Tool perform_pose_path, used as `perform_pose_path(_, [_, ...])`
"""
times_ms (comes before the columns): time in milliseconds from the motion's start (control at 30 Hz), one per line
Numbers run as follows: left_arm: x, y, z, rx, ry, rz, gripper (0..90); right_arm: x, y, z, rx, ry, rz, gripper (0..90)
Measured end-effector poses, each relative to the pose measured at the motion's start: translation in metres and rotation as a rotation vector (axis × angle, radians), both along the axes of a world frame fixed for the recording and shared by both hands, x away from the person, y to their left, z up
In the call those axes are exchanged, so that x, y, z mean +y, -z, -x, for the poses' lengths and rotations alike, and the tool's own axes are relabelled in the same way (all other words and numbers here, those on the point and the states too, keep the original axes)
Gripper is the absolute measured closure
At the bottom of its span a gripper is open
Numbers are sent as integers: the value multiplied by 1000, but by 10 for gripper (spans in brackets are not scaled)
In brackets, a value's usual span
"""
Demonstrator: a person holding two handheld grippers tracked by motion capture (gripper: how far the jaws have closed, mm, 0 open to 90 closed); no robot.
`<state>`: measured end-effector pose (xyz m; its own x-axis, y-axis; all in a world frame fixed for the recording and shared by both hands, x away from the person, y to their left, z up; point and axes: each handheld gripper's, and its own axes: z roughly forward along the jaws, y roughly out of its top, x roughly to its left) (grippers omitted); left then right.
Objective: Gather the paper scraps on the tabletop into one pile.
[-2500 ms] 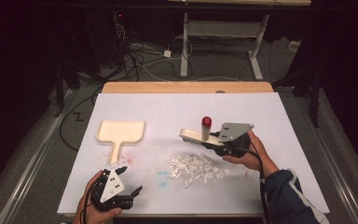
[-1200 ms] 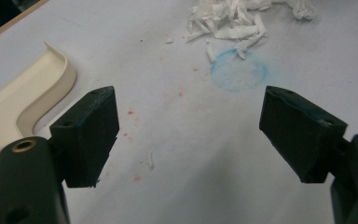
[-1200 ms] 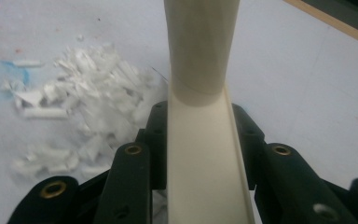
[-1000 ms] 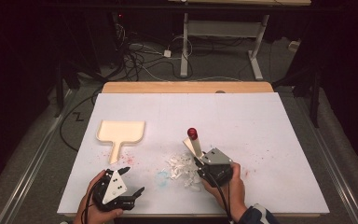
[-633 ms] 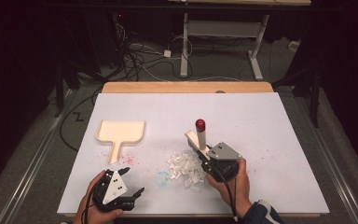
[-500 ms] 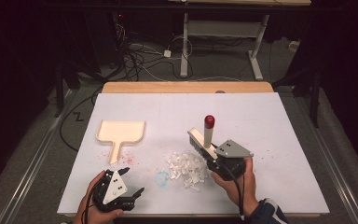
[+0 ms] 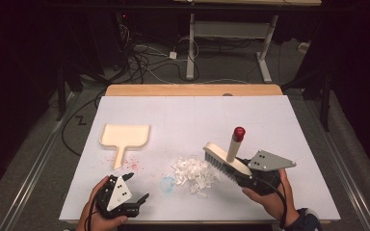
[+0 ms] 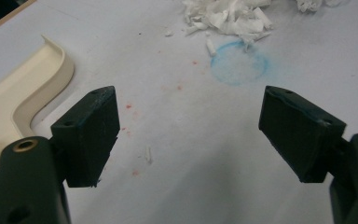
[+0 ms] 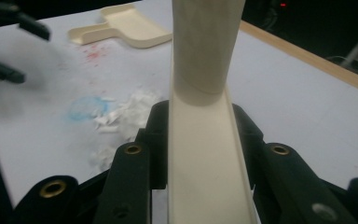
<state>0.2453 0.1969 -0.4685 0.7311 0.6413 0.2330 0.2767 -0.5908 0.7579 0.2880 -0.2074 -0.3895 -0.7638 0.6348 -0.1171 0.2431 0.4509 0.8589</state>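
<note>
— What is happening on the worktop (image 7: 289,120) at this moment?

— A person stands at the near edge with a gripper in each hand. The right gripper (image 7: 243,174), near and to the right, has its jaws clamped on the cream back of a small hand brush (image 7: 224,160). The brush's handle, tipped with a red cap, points up and away, and the bristle head sits just right of a heap of torn white paper scraps (image 7: 195,172).

— And the other hand?

— The left gripper (image 7: 134,188) rests low at the near left corner, jaws wide apart with nothing between them. In the left gripper view the bare white surface lies between the two black jaws, with a faint blue chalk ring (image 8: 237,63) ahead and the scraps just beyond it.

— Is there a dustpan?

— Yes, a cream dustpan (image 7: 124,136) lies flat on the left side, farther off than the left gripper and well apart from the scraps, its handle pointing toward the person. Red specks dot the surface near it.

— So which step is this?

— I judge it to be gathering: the brush is poised beside the heap, and the scraps are not yet in the pan.

— What comes next, in your view?

— Probably the left jaws must close on the dustpan handle and bring its lip beside the heap, then the brush sweeps leftward.
</note>
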Motion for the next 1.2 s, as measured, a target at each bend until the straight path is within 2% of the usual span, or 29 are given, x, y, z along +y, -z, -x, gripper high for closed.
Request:
perform_pose_path(133, [0,0,-1,0,0,-2,192,-3,2,11,33,-101,5,680])
perform_pose_path(300, [1,-1,0,-10,-5,3,192,11,7,27,70,-292,18,680])
perform_pose_path(433, [6,-4,-1,-22,-26,17,192,29,21,29,114,-387,24,680])
perform_pose_path(500, [7,-5,-1,-23,-34,28,192,38,31,27,115,-409,53,680])
perform_pose_path(567, [7,-4,-1,-24,-35,31,192,47,40,22,130,-431,54,680])
perform_pose_path(700, [6,-3,-1,-18,-25,19,192,57,49,9,115,-452,39,680])
perform_pose_path(800, [5,-2,-2,-14,-22,17,192,63,51,-2,79,-442,48,680])
perform_pose_path(867, [5,-2,-2,-12,-21,15,192,65,52,-9,46,-419,62,680])
perform_pose_path(1033, [2,0,-1,-3,-10,-3,192,67,55,-27,32,-386,32,679])
perform_pose_path(1100, [1,0,-1,-2,-8,-5,192,67,55,-29,31,-371,30,679])
perform_pose_path(1200, [2,0,-1,-2,-14,1,192,66,52,-31,3,-350,24,681])
